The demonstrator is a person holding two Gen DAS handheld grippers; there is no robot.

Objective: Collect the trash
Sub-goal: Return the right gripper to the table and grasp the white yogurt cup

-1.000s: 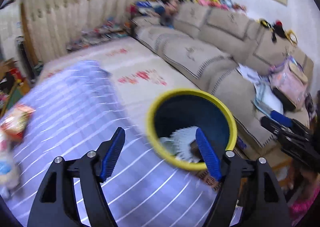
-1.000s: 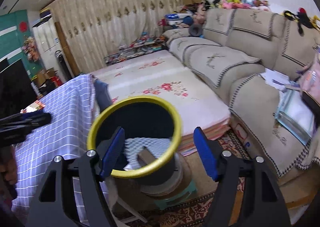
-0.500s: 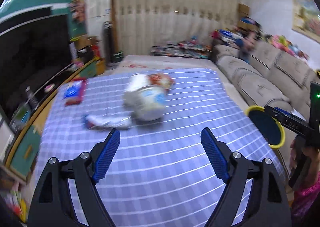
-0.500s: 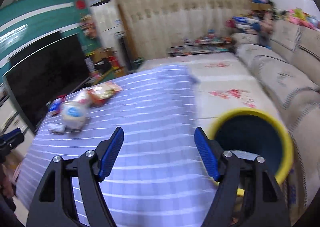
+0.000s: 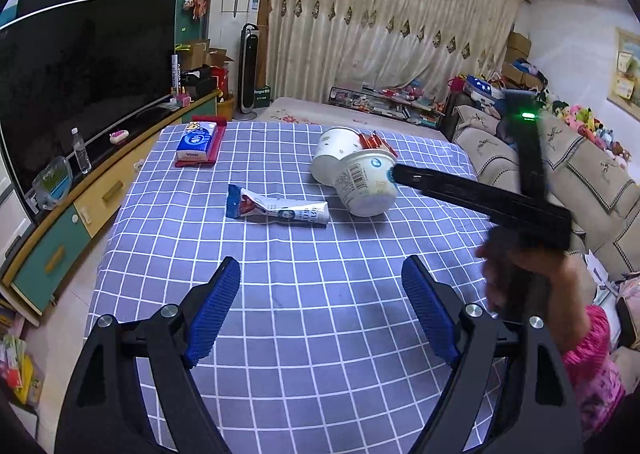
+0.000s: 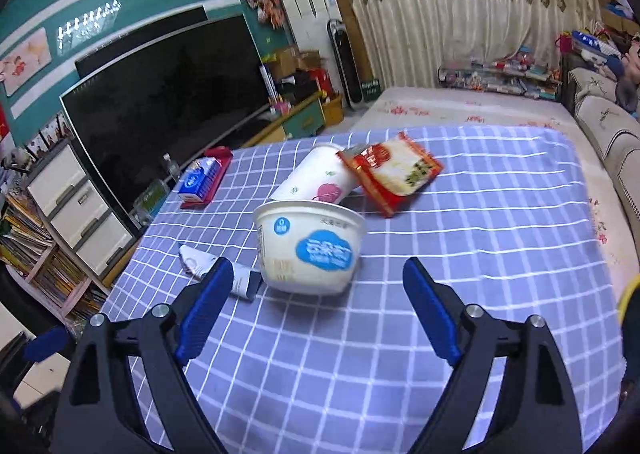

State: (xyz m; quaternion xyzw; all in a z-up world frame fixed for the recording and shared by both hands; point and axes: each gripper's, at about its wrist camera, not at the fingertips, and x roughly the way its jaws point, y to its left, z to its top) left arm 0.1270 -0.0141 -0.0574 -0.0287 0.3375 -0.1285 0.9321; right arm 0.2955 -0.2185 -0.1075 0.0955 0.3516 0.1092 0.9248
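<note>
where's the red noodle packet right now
In the right wrist view the red noodle packet lies on the checked tablecloth at centre, propped against the tipped paper cup, just beyond the white tub.

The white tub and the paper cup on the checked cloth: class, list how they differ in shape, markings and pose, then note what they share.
The tub is wide and squat; the cup is tall and narrow. The tub carries a blue label; the cup has small pink and green prints. The tub stands tilted with its rim up against the cup; the cup lies on its side. Both are white, apparently empty containers on the cloth, not yet picked up.
</note>
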